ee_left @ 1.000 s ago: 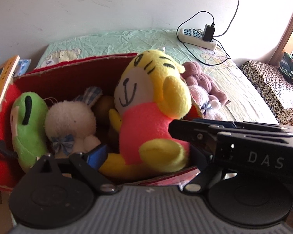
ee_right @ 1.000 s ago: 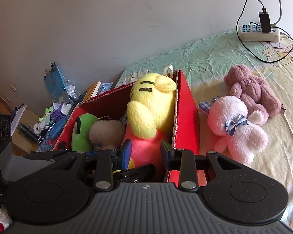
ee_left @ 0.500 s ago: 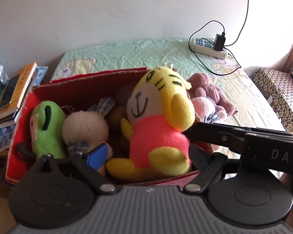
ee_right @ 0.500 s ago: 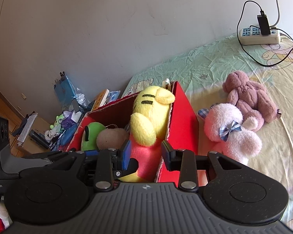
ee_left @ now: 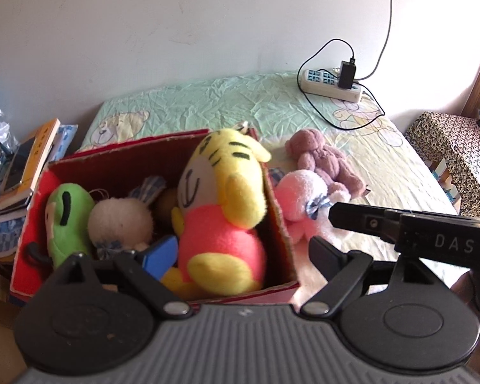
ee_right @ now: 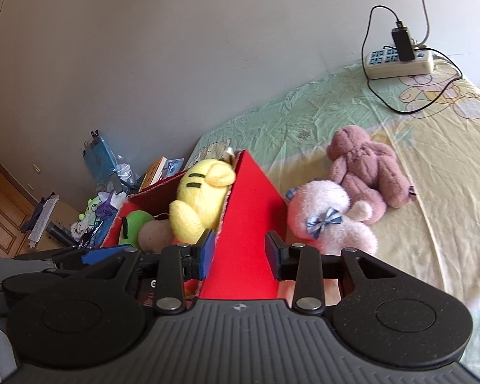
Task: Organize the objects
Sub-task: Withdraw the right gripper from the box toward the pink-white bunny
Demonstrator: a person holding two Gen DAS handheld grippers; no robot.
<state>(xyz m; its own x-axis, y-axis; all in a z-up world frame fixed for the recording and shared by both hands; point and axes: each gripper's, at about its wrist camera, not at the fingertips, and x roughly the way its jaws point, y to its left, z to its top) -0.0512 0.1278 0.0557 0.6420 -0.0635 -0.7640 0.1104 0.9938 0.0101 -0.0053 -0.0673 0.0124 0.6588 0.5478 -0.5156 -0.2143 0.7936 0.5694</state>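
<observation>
A red cardboard box [ee_left: 280, 230] [ee_right: 249, 224] stands on the bed. It holds a yellow tiger plush in a pink shirt [ee_left: 224, 214] [ee_right: 201, 192], a white bunny plush [ee_left: 120, 220] and a green plush [ee_left: 68, 220] [ee_right: 132, 224]. A pink plush with a blue bow [ee_left: 304, 204] [ee_right: 326, 217] and a mauve bear [ee_left: 323, 160] [ee_right: 364, 166] lie on the bed right of the box. My left gripper [ee_left: 243, 251] is open and empty above the box's near side. My right gripper [ee_right: 240, 252] is open and empty, over the box's right wall.
A white power strip with a black charger and cables [ee_left: 332, 81] [ee_right: 400, 59] lies at the bed's far end by the wall. Books and clutter [ee_left: 25, 160] [ee_right: 112, 198] sit left of the box. A patterned box [ee_left: 457, 147] stands right of the bed.
Both grippers have pulled back and up from the box, so more of the bed shows. The tiger plush stays in the box. Both stay open.
</observation>
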